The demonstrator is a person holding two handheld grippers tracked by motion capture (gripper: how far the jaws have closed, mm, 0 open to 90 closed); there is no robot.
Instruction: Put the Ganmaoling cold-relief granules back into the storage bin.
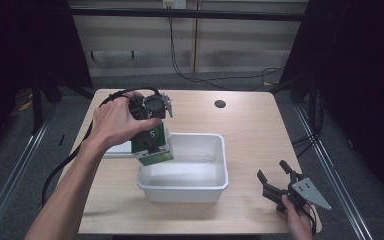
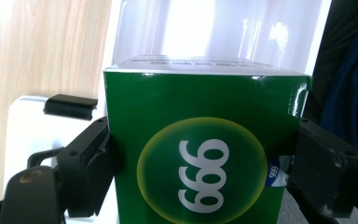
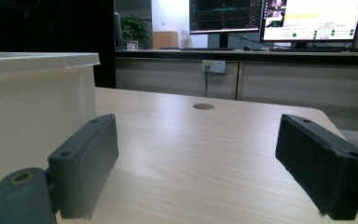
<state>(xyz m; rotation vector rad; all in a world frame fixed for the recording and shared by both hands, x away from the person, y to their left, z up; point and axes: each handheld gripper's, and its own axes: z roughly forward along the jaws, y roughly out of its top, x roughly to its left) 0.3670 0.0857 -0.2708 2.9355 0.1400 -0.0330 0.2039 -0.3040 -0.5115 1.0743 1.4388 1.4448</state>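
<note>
One green box [image 1: 152, 145] is the thing to watch, up off the table and tilted, hanging over the left rim of the white tub [image 1: 223, 165]. From the left gripper view that box [image 2: 205, 149] shows a yellow-ringed circle with white digits on its face, and both black jaws press flat against its two sides, so the left gripper [image 1: 152, 131] is clamped on the box, pointing downward. The person's left hand [image 1: 117, 120] wraps the gripper body from above, cable trailing off toward the table's left edge. Beneath the box, just left of the tub, lies a flat white piece [image 1: 117, 150] on the wooden table [image 1: 250, 125]. Over at the near right corner, the right gripper [image 1: 275, 172] rests low in the right hand [image 1: 297, 217], jaws spread wide with nothing between them. Its own view looks across bare tabletop, the tub's wall [image 3: 37, 107] at the left and monitors [image 3: 270, 18] glowing beyond.
</note>
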